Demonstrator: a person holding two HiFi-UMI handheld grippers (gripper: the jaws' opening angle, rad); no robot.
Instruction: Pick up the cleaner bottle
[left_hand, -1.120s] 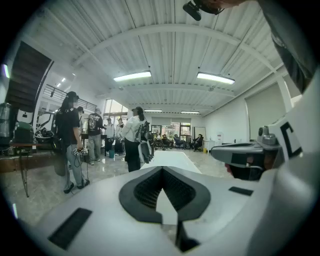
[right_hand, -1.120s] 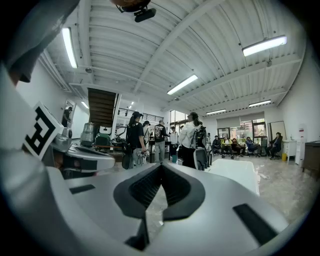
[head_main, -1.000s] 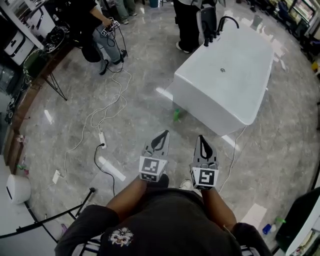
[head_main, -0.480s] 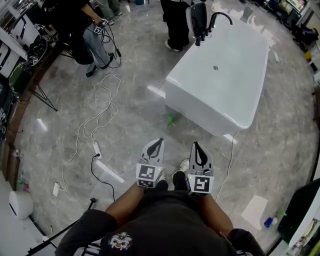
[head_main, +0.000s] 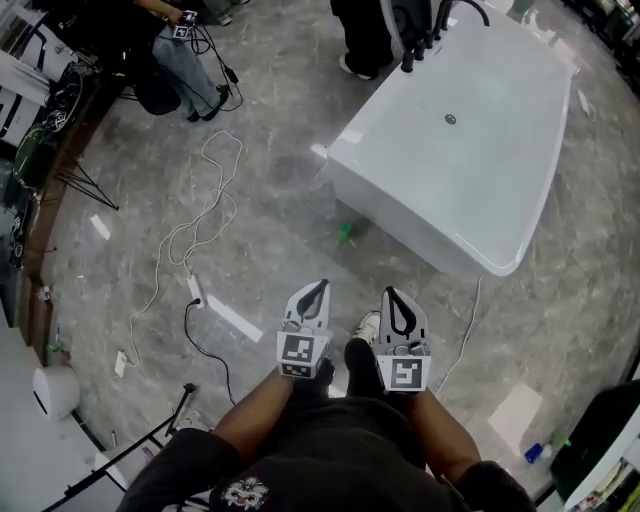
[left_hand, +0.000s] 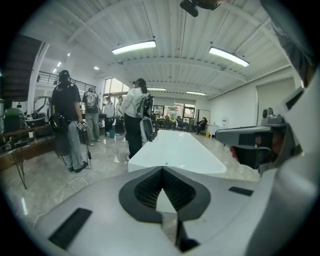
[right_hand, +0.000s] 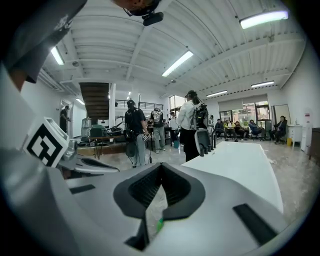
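Observation:
A small green cleaner bottle (head_main: 345, 231) stands on the grey marble floor next to the near corner of a white bathtub (head_main: 520, 235). In the head view my left gripper (head_main: 318, 285) and right gripper (head_main: 388, 292) are held side by side close to my body, short of the bottle and pointing toward it. Both are shut with nothing between their jaws. The left gripper view has its jaws (left_hand: 162, 168) closed in front of the tub (left_hand: 175, 150). Through the slit below the right gripper's closed tips (right_hand: 161, 165), a sliver of the green bottle (right_hand: 159, 223) shows.
White cables and a power strip (head_main: 195, 290) trail over the floor on the left. Several people (head_main: 365, 30) stand at the tub's far end, near a black faucet (head_main: 435, 30). A second bottle (head_main: 538, 452) lies at the lower right. Tripod legs (head_main: 150, 430) reach in at the lower left.
Both grippers have dropped lower and stayed shut. The head view has shifted, with the tub now larger and farther right.

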